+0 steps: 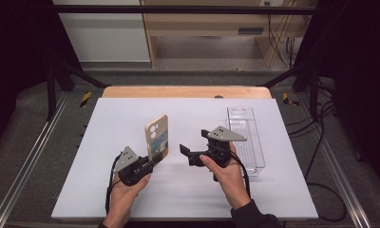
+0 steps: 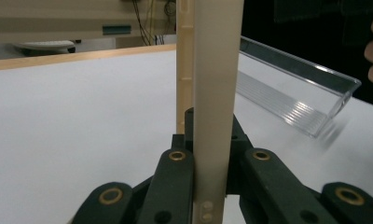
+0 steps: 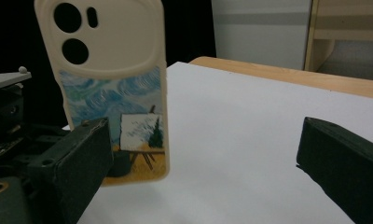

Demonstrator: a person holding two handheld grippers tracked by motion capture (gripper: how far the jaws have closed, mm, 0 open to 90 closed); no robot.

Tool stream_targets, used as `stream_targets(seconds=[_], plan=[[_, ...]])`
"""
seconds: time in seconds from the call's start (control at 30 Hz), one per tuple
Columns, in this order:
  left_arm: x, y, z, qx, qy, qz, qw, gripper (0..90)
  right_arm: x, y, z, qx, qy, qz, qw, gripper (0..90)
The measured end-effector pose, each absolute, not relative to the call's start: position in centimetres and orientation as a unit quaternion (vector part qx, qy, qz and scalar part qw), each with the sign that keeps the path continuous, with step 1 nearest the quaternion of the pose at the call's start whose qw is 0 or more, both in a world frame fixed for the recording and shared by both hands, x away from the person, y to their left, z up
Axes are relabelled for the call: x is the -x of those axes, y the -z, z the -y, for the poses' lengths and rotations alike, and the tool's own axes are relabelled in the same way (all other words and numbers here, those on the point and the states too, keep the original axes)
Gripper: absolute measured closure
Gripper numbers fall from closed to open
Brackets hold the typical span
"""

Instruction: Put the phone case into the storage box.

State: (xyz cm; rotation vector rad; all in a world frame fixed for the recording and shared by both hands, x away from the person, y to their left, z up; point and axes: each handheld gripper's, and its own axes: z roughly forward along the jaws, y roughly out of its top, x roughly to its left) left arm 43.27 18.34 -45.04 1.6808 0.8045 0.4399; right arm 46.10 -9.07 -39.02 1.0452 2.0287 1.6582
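We see the white table (image 1: 188, 190) under both hands, and on it, beyond the right gripper (image 1: 194, 153), a clear plastic tray (image 1: 247, 137); the phone case (image 1: 157, 137) stands upright, its lower end pinched between the shut jaws of the left gripper (image 1: 152, 164), lifted off the table.

The right gripper's jaws stand wide apart and hold nothing; the case lies ahead of them, towards its left jaw, not yet between them.

We judge the risk to be in the handover; the soft case is held only at one end, so a push from the right jaws before they close could tilt or twist it out of the left grip, and it would drop onto the table.

The right gripper view gives the case's painted back and camera holes; the left gripper view gives its thin edge clamped between the jaws, though how deep it sits there we can hardly tell.
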Motion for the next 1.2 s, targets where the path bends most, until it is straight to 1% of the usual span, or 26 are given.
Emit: stream_targets(seconds=[0.23, 0.47, 1.2], plan=[[-42.9, 44.8, -18.2, -0.714, -0.179, -0.343, 0.584, 84.7, -45.4, 38.4, 8.8, -0.355, -0.586, -0.709, 0.167, 3.4], [-42.7, 44.8, -17.6, -0.714, -0.156, -0.342, 0.591, 84.7, -45.0, 38.1, 8.6, -0.354, -0.591, -0.705, 0.168, 2.8], [-42.5, 44.8, -17.2, -0.712, -0.135, -0.34, 0.599, 84.7, -44.2, 37.5, 6.5, -0.339, -0.611, -0.696, 0.165, 2.7]])
